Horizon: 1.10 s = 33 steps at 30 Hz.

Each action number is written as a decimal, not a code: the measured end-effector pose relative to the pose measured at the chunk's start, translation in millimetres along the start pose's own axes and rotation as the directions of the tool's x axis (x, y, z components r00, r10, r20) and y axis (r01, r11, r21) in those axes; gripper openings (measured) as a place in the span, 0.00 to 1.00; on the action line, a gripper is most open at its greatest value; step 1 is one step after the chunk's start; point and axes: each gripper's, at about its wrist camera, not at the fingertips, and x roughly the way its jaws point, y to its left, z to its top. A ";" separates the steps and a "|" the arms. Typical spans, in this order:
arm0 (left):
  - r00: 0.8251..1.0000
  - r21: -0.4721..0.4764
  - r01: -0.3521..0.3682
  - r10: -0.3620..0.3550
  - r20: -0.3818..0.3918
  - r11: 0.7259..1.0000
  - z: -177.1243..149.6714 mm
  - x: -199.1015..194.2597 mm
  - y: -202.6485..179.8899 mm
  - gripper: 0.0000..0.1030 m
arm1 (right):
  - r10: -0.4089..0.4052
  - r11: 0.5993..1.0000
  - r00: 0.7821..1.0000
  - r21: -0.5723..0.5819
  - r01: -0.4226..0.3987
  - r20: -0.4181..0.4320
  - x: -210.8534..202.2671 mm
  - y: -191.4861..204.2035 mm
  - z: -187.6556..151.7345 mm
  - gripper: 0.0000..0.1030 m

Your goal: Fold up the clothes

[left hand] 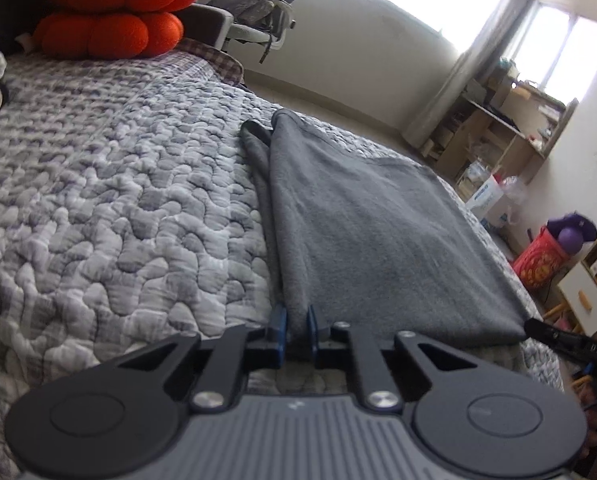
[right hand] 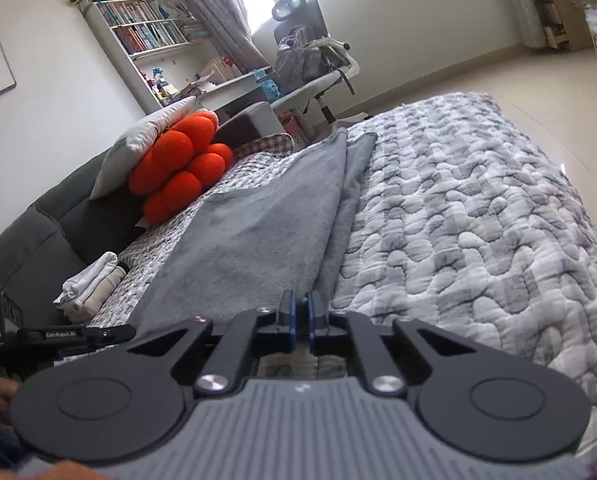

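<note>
A grey garment (left hand: 370, 232) lies stretched over the quilted bed, folded lengthwise, with a sleeve tucked along its left side. My left gripper (left hand: 297, 322) is shut on the garment's near left corner, cloth pinched between the blue pads. In the left wrist view the right gripper (left hand: 558, 338) shows at the garment's near right corner. In the right wrist view the same garment (right hand: 266, 224) runs away from me, and my right gripper (right hand: 302, 306) is shut on its near edge. The left gripper (right hand: 74, 334) appears at the lower left of that view.
A grey patterned quilt (left hand: 118, 200) covers the bed. Orange round cushions (left hand: 114, 12) and a white pillow (right hand: 138, 144) sit at the head. Folded pale clothes (right hand: 92, 284) lie near the sofa edge. An office chair (right hand: 314, 64), shelves and floor clutter surround the bed.
</note>
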 end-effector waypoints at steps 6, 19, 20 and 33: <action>1.000 0.019 -0.012 0.013 -0.007 1.000 -3.6 -4.4 -2.5 0.07 | 0.037 0.998 0.998 -0.043 -0.035 0.043 -12.7 5.2 0.1 0.06; 1.000 0.019 -0.013 0.013 0.006 1.000 -7.0 -8.9 -1.1 0.07 | -0.042 0.998 0.999 -0.041 0.043 0.011 11.0 -0.1 -2.6 0.06; 1.000 0.020 -0.010 0.010 0.006 1.000 -7.4 -9.0 -1.0 0.07 | -0.040 0.999 0.999 -0.036 0.041 0.008 10.3 -0.7 -3.7 0.06; 1.000 0.031 -0.017 0.017 -0.002 0.999 -3.9 -24.6 0.5 0.10 | -0.036 0.999 0.998 -0.018 0.037 0.050 -15.1 -9.3 -8.1 0.07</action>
